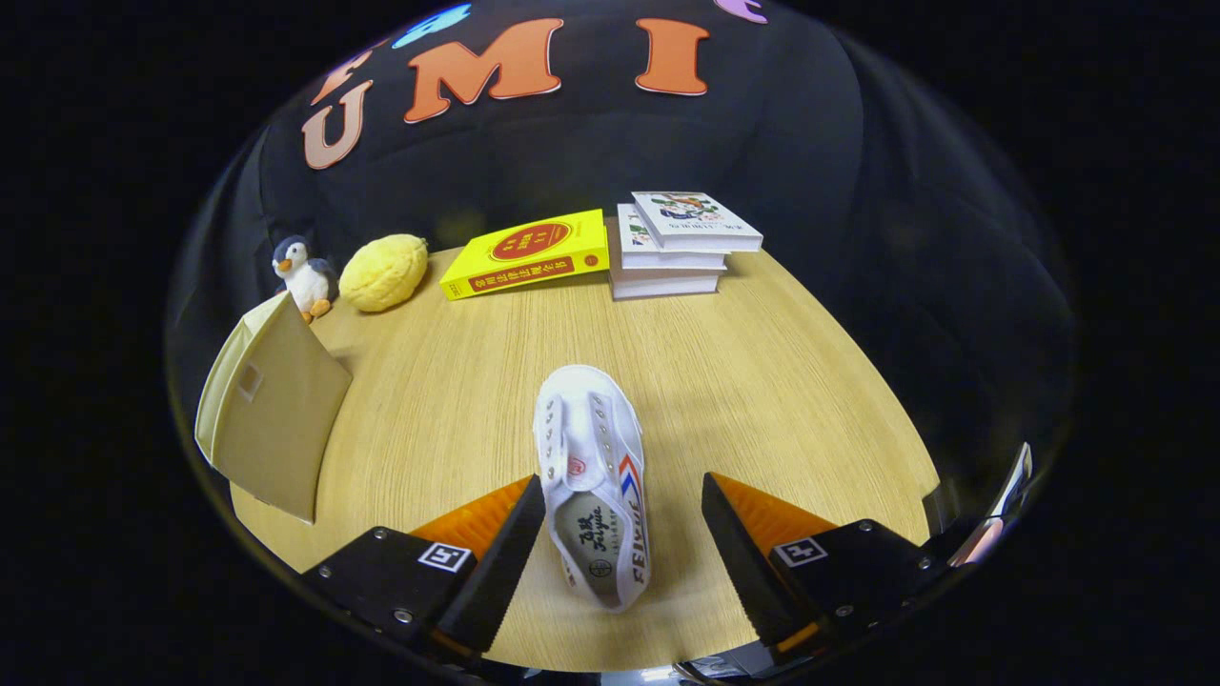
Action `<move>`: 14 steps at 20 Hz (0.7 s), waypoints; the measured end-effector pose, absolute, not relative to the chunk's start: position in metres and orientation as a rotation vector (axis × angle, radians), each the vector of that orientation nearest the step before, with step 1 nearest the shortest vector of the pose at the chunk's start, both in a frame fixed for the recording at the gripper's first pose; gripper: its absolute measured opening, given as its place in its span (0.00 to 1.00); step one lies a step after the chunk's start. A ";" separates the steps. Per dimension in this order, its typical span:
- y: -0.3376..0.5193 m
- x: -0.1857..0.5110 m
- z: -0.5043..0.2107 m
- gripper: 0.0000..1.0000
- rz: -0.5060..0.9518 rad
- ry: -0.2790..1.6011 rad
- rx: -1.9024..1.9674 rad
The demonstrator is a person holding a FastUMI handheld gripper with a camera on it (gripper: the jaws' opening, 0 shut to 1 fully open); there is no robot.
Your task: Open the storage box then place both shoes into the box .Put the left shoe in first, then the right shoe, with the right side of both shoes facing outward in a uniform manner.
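On the bench (724,381), far left: beige storage box (272,410) standing tilted at the edge, its flat flapped face turned this way; cannot tell whether open or closed from here. Sitting just behind it, by the black cloth wall: plush penguin (302,274), then yellow lemon-shaped plush (384,272) right beside. Lying further along the back: yellow book (527,253), one end propped on the neighbouring stack of books (677,246).

Centre, nearer: white canvas shoe (593,481) lying upright on its sole, toe pointing away toward the books, heel nearest, red-blue stripe side facing right. Sitting between the fingers of the hand-held gripper (621,538), heel end in the gap, toe reaching beyond the tips. Hand-held gripper spread wide, released, grasping nothing; left finger (496,562) just beside or grazing the shoe's left wall, too close to call; right finger (739,557) standing clearly apart from the shoe.

Far right, at the bench edge: something thin and pale poking in, too cut off to identify.

Progress, judging: early to middle. Looking like lining up to grasp this shoe, not yet clamped. Seeing one shoe only; not knowing which foot for sure, nor whether anything is already in the box. Remaining at least: closing on the shoe, carrying it left to the box, setting it in with the right side facing out. Box well apart from the shoe, so a fair carry ahead.
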State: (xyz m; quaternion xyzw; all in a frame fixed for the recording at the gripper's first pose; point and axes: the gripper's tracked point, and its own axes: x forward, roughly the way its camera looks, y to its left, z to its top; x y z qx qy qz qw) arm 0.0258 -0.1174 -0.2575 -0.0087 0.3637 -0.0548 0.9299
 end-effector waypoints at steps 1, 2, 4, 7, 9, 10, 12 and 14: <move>-0.121 0.024 -0.264 0.99 -0.114 0.760 -0.024; -0.124 0.021 -0.270 0.99 -0.108 0.774 -0.031; -0.127 0.021 -0.282 0.98 -0.105 0.797 -0.063; -0.133 0.034 -0.301 0.91 -0.109 0.815 -0.103; -0.125 0.044 -0.310 0.76 -0.088 0.835 -0.074; -0.121 0.052 -0.313 0.68 -0.084 0.834 -0.061; -0.114 0.059 -0.321 0.45 -0.065 0.850 -0.073; -0.122 0.065 -0.321 0.29 -0.095 0.837 -0.117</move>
